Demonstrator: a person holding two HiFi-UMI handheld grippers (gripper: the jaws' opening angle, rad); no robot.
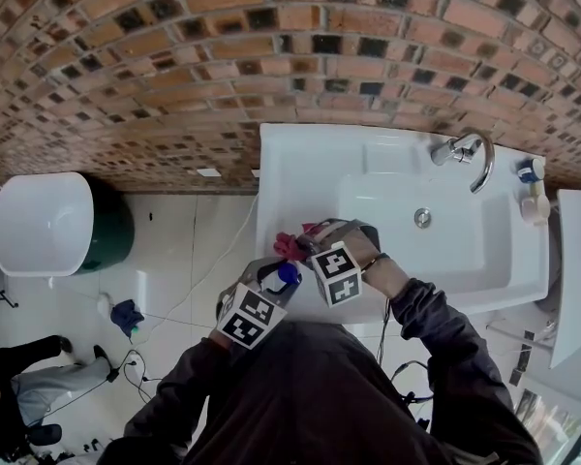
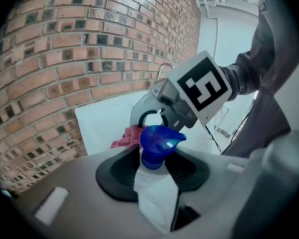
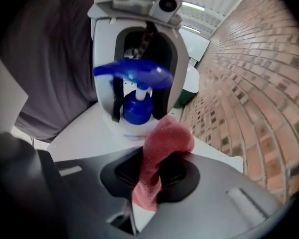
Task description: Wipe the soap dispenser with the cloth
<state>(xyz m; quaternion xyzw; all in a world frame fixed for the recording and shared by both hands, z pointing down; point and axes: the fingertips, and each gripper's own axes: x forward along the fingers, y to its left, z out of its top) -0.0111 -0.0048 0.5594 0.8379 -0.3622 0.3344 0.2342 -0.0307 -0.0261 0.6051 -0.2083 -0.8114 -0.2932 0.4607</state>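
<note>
While a white sink (image 1: 300,163) juts from a brick wall (image 1: 174,66), left gripper (image 2: 152,176) clamps the soap dispenser (image 2: 157,141), right gripper (image 3: 157,178) pinches a red cloth (image 3: 164,138), dispenser base out of sight.

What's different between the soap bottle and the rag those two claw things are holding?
The dispenser is a rigid white bottle with a blue pump. The cloth is soft, red and bunched. The dispenser sticks out pump-first from the left gripper's jaws, while the cloth flops over in a fold from the right gripper's jaws. Both are clamped and held close together at the sink's front edge.
</note>
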